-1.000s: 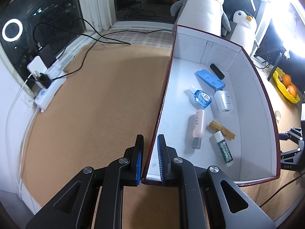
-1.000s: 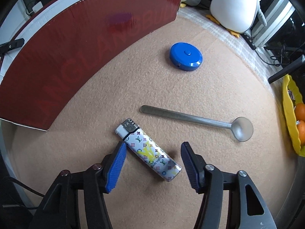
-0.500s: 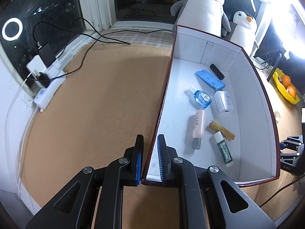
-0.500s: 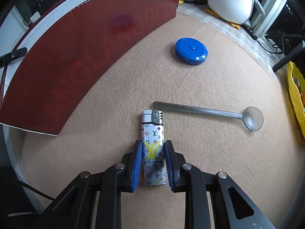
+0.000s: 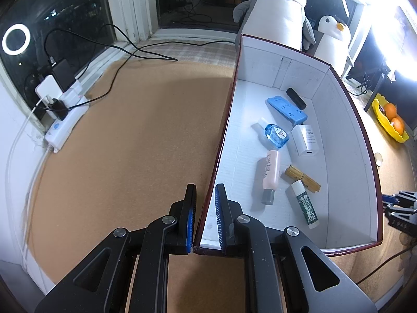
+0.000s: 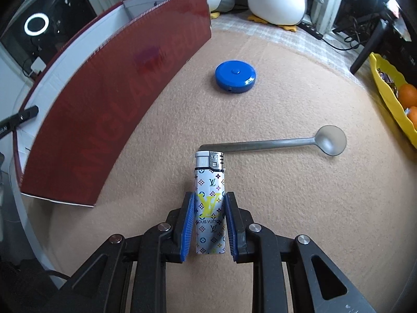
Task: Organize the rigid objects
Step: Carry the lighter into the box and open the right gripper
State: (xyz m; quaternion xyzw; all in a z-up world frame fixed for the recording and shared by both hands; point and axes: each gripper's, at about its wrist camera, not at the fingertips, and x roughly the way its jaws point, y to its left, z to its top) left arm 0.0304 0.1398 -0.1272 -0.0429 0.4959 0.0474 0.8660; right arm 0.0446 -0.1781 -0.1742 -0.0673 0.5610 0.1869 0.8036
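Low in the right wrist frame's centre, the right gripper [image 6: 209, 225] has just closed its jaws on the lighter [image 6: 210, 203], pinching its lower body. It looks light, stiff and glossy, so likely slippery; a mid-body hold suits it

Both views are strongly bent by the fisheye lens, with dark corners and curved edges. In the left wrist view a hard white glare [image 5: 396, 34] burns out the upper right, and a ring light [image 5: 16, 39] reflects in the dark window, while the bench [image 5: 130, 151] is dim. The right wrist view is evenly lit, with a little blur on the red box wall [image 6: 117, 109].
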